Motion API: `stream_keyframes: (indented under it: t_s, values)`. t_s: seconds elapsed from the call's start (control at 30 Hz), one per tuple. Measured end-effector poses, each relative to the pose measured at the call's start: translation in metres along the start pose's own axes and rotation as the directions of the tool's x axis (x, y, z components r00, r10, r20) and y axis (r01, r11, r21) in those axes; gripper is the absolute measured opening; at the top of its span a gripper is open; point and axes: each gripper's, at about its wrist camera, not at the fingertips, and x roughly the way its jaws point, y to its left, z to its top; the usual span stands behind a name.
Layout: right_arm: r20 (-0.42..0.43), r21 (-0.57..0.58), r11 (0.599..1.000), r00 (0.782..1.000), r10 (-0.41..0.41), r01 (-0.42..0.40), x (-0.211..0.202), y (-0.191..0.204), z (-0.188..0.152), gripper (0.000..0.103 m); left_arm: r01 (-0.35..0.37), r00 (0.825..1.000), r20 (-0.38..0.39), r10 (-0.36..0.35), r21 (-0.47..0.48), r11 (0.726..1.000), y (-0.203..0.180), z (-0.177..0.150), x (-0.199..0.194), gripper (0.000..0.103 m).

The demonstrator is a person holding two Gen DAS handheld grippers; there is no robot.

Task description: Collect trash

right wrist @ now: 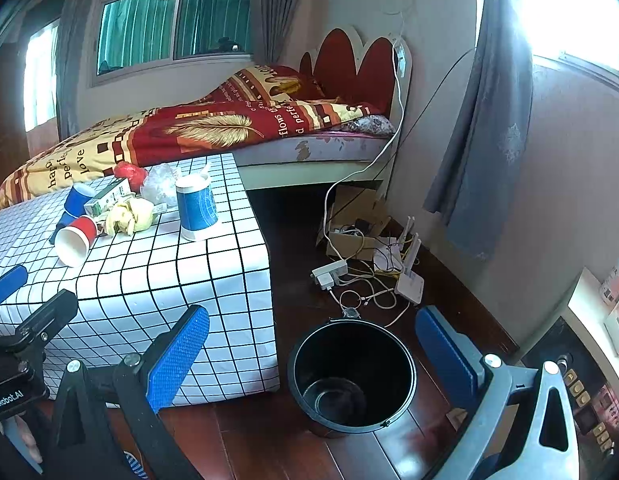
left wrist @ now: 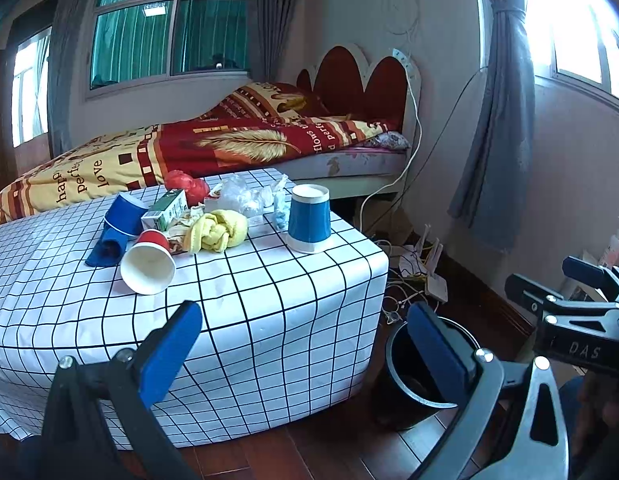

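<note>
A black bin [right wrist: 351,376] is standing on the dark wooden floor [right wrist: 301,272] just beside the table's near right corner, and its inside is looking bare down to the shiny bottom. On the checked tablecloth [left wrist: 249,300] the trash is lying bunched toward the far side. A red paper cup [left wrist: 149,260] is lying on its side with its white mouth facing the near edge, nothing showing inside. At its ten o'clock, two blue cups [left wrist: 123,212] are lying tipped, one flattened. A taller blue cup [left wrist: 309,218] is standing upside down near the right edge, well apart from the heap. Between them are sitting a green and white carton [left wrist: 167,210], a crumpled yellow cloth [left wrist: 219,230], brown paper scraps, clear plastic wrap [left wrist: 241,196] and a red plastic bag [left wrist: 187,186].

The left gripper [left wrist: 305,344] is hovering over the table's near edge, spread wide and carrying nothing. The right gripper [right wrist: 313,352] is hanging likewise wide apart and bare, with the bin showing between its blue pads.

At the bin's twelve o'clock, a power strip [right wrist: 329,272], tangled cables and a white router [right wrist: 409,280] are crowding the floor by the wall. The bed [left wrist: 229,148] is touching the table's far side.
</note>
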Motion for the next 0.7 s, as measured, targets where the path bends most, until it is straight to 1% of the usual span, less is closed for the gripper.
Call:
stream_keyframes:
  t_s: [0.7]
  values:
    - [0.002,0.002,1.000,1.000,0.000,0.000,-0.0015,-0.0004,0.0011,0.103,0.003,1.000,0.004,-0.003,0.004,1.000,-0.0024,0.0035,0.0005,0.103]
